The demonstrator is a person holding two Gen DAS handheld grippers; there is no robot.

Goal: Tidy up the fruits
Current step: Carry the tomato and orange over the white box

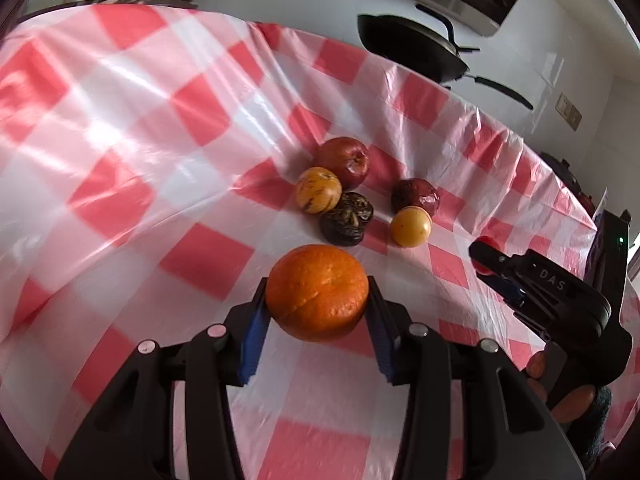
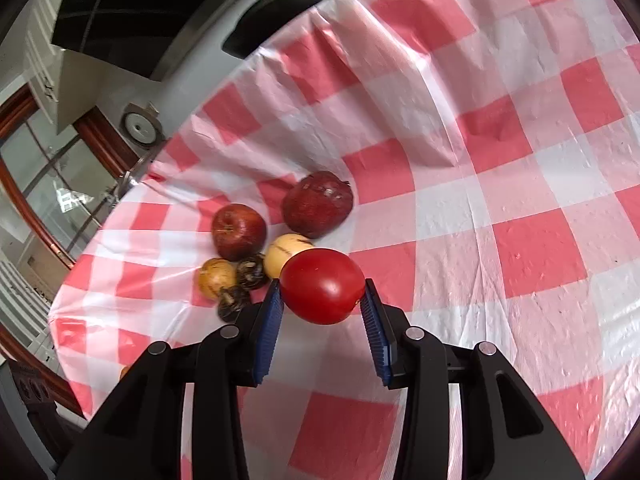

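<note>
Clamped between the left gripper's pads, an orange hung over the checked cloth while the right gripper pinched a red tomato, both seemingly bound for the small fruit cluster; no container showed, so sorting looked unfinished.

Ahead of the left claw a fruit cluster blocks the way; bare tablecloth lies open to its left.

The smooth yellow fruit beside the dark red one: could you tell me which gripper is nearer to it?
Right. The right gripper with its tomato is just before the yellow fruit; the left gripper is farther back.
</note>
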